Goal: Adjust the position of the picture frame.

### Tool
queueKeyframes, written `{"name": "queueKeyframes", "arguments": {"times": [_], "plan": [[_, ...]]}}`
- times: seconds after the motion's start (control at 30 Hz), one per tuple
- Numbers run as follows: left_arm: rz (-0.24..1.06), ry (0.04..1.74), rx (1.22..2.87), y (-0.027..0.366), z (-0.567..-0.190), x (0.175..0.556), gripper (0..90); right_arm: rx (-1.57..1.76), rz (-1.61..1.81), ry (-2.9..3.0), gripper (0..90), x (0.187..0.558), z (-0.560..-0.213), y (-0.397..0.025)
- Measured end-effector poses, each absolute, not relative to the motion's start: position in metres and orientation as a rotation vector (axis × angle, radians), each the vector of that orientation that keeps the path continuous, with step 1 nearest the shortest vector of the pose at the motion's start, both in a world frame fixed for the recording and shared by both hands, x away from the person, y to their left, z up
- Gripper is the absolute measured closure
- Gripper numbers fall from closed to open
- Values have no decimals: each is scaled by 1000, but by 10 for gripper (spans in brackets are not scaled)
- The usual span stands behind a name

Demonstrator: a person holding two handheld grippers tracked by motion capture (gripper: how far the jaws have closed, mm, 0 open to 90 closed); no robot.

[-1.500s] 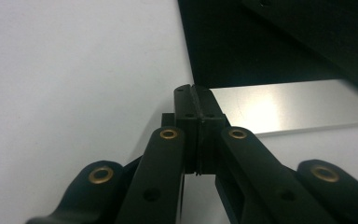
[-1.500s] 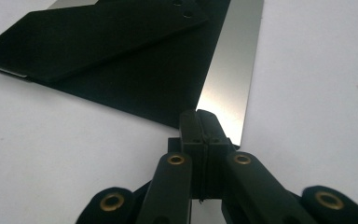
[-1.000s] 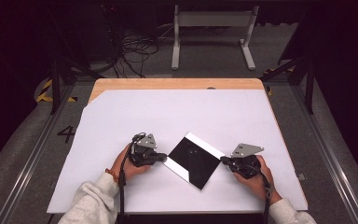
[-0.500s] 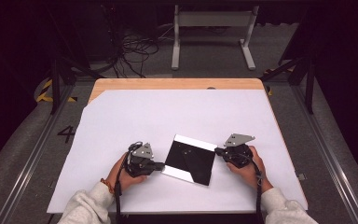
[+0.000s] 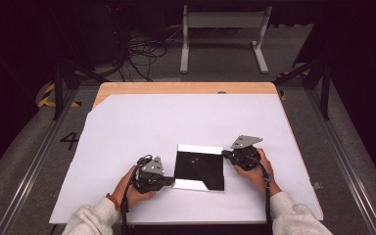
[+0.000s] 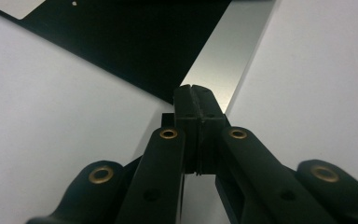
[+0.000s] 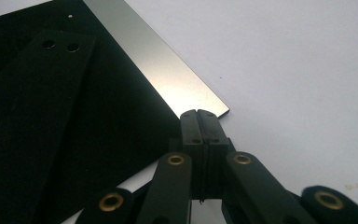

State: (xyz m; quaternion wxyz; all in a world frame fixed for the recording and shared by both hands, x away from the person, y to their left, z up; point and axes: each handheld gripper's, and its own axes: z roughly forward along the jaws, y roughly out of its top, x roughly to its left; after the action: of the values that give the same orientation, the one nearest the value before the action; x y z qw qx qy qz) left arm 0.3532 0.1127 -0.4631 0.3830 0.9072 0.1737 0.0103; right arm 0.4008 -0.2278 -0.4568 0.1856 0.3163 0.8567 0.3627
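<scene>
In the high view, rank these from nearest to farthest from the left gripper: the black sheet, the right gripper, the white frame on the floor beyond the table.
1. The black sheet, just right of the left gripper, at its tips.
2. The right gripper, at the sheet's far right corner.
3. The white frame, on the floor past the table's far edge.

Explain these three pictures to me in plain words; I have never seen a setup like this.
There is no machine arm here: a person sits at a table and holds a tool in each hand, a hand-held gripper with two black jaws. The high view looks down from above the person. It shows the left hand-held gripper and the right hand-held gripper at opposite corners of a flat black square panel with silver edge strips, lying on a white sheet. The other two pictures come from cameras riding on each gripper. In both, the jaws are pressed shut at a silver corner of the panel.
</scene>
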Motion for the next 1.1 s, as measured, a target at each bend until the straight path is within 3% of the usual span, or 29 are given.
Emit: {"name": "queueKeyframes", "arguments": {"times": [0.63,0.8,1.1], "plan": [[80,399,2335,108,-462,347,898,887,1010,2408,900,404,-456,-225],[136,393,2337,112,-460,343,849,867,1023,2406,900,398,-452,-225],[293,473,2284,137,-454,338,665,812,1090,2437,900,372,-436,-241]]}}
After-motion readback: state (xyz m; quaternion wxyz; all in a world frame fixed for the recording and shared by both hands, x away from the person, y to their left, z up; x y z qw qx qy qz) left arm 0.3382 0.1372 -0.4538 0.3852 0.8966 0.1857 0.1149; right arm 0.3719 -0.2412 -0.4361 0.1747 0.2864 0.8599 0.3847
